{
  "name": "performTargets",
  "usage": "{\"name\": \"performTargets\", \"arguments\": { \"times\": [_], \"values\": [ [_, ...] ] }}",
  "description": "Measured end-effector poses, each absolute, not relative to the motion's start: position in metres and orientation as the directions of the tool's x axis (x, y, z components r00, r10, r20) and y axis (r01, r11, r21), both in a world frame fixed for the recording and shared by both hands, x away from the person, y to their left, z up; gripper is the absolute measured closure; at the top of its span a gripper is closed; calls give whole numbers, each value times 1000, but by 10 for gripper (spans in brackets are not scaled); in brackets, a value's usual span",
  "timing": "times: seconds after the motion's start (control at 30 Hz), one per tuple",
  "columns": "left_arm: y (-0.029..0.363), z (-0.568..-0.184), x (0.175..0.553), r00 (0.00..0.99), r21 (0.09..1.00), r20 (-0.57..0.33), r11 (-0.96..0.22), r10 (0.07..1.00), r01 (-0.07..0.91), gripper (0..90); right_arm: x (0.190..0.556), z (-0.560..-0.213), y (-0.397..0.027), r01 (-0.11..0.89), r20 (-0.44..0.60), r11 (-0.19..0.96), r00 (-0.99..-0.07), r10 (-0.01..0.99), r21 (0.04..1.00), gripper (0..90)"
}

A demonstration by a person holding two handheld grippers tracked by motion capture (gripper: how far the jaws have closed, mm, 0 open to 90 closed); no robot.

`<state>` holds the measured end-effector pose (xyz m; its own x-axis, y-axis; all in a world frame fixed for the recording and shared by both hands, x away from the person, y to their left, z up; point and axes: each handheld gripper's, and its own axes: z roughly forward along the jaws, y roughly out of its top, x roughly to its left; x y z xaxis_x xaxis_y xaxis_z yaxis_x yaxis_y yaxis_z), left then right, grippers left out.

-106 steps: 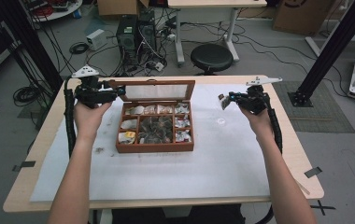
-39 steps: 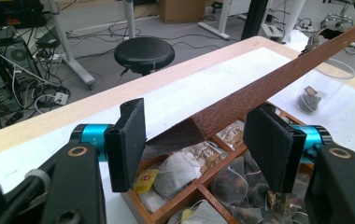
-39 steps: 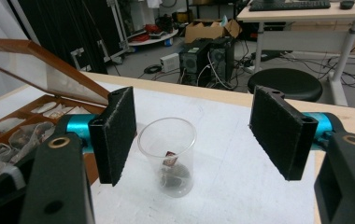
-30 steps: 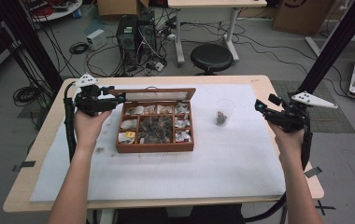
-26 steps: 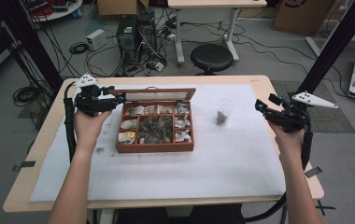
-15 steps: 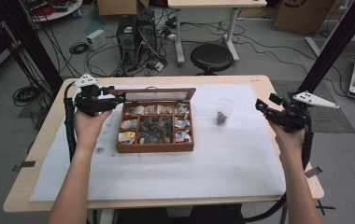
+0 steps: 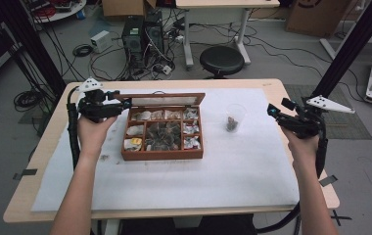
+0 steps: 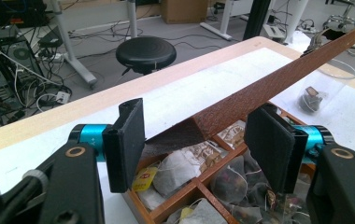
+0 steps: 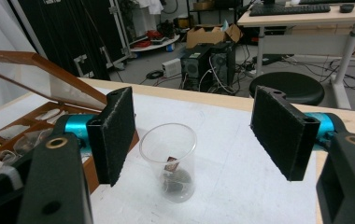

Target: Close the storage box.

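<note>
- Left gripper [image 8: 199, 130]: my fingers [image 8: 126, 140] stand half open with the near corner of the lid [image 8: 269, 88] between them. I see a clear gap on one side; whether the lid leans on the other finger I cannot tell. They have not clamped it.
- Right gripper [image 9: 194, 121]: the fingers are wide apart and empty, pointed at the cup [image 9: 168, 158], which stands well ahead of them rather than between the pads.
- What changed: a few seconds ago this gripper was right at the cup, beside the box; now it has drawn back to the right edge of the bench [image 7: 198, 171], and over the last second both hands have kept still.
- What that means: the tea bag [image 9: 175, 179] lies at the bottom of the upright cup, so I judge the drop as done and the release clean.
- Farther out: the cup sits just right of the wooden box [image 7: 162, 155], apart from it. The box's compartments hold more bags, and its lid is raised, so closing it looks like my left hand's next job.
</note>
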<state>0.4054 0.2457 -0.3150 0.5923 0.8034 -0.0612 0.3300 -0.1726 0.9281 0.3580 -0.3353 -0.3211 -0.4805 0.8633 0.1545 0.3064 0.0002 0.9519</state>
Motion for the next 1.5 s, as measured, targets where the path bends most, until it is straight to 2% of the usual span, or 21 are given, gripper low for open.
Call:
{"name": "performTargets", "arguments": {
  "times": [0.3, 0.83, 1.2, 1.5],
  "values": [
    [238, -321, 392, 570, 920, -1, -223, 821, 323, 356, 358, -321, -337, 303, 160, -9, -479, 863, 953, 316],
    [237, -354, 369, 489, 895, -114, -125, 865, 429, 338, 359, -320, -333, 303, 165, -9, -493, 854, 953, 316],
    [239, -373, 357, 475, 871, -199, -67, 857, 486, 352, 358, -322, -331, 300, 164, -12, -489, 857, 954, 316],
    [242, -379, 352, 479, 859, -231, -54, 847, 509, 380, 358, -322, -330, 297, 162, -10, -491, 856, 955, 316]
  ]
}}
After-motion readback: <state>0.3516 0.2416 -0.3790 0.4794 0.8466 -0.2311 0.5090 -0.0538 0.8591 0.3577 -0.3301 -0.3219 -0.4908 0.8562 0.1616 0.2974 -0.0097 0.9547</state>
